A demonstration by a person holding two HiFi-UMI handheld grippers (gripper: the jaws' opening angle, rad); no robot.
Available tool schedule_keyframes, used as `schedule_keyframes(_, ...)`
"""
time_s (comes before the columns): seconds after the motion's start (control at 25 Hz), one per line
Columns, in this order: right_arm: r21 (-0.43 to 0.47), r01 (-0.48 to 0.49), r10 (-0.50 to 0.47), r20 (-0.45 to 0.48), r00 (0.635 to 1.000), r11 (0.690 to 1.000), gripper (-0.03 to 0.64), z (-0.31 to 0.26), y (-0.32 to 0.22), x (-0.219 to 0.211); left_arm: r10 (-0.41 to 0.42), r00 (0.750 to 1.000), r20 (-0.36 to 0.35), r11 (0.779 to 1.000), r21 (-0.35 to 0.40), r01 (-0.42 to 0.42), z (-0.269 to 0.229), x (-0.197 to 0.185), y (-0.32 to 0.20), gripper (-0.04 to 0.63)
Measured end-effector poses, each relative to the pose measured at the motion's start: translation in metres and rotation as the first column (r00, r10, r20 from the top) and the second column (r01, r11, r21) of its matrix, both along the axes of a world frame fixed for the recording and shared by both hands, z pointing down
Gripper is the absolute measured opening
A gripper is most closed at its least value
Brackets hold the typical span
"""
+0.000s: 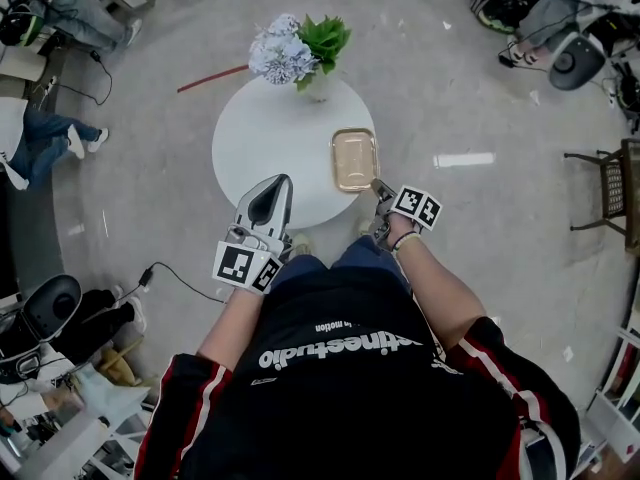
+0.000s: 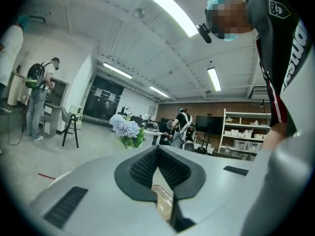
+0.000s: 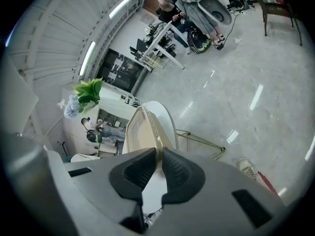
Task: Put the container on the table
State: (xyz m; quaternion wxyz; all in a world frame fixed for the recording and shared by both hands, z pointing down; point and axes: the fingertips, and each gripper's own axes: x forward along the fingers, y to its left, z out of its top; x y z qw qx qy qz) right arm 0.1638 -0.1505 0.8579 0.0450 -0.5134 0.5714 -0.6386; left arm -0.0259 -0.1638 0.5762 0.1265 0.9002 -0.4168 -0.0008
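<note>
My left claw (image 1: 275, 183) hangs over the bench's (image 1: 270, 138) edge at about 7 o'clock. Its jaws are pressed together with nothing between them, so it has no part in this step. The flowers (image 1: 290, 50) stand at the bench's 12 o'clock, well clear of the work. The container (image 1: 354, 158), a shallow beige tray, sits over the bench at about 3 o'clock, close to the rim. My right claw (image 1: 376, 186) is pinched tight on the lip of its near end. From the right gripper view the tray looks tipped, and I cannot tell whether its base is down yet. I judge the placing nearly done. To do it well, I would level the tray, ease it down until the whole base bears, and nudge it toward the centre so nothing overhangs. Only then would I part the jaws and draw straight back.
</note>
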Motion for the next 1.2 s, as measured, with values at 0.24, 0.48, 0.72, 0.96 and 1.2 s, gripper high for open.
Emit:
schedule_keyframes(0.24,-0.016,-0.003,0.003,-0.007,1.000,1.000,0.054,0.006,-0.004,-0.002,-0.006,1.000,0.008,1.000,-0.006,0.006,0.001,-0.002,0.001,0.023)
schedule_keyframes(0.48,-0.060,-0.004,0.003,-0.018,1.000,0.998,0.055,0.017,-0.004,-0.003,-0.010,1.000,0.009,1.000,-0.014,0.010,0.003,-0.002,-0.002,0.023)
schedule_keyframes(0.72,-0.068,0.001,-0.003,-0.021,1.000,0.998,0.061,0.019,-0.006,-0.008,-0.007,1.000,0.010,1.000,-0.009,0.007,0.003,-0.003,-0.004,0.023)
schedule_keyframes(0.96,-0.062,0.044,-0.047,-0.044,0.998,0.997,0.106,0.016,-0.003,-0.008,-0.007,1.000,0.019,1.000,-0.006,0.007,-0.002,-0.003,0.000,0.023)
schedule_keyframes(1.2,-0.052,0.044,-0.047,-0.049,0.998,0.998,0.126,0.012,0.002,-0.007,-0.016,1.000,0.014,1.000,0.000,0.016,-0.006,-0.007,0.002,0.023)
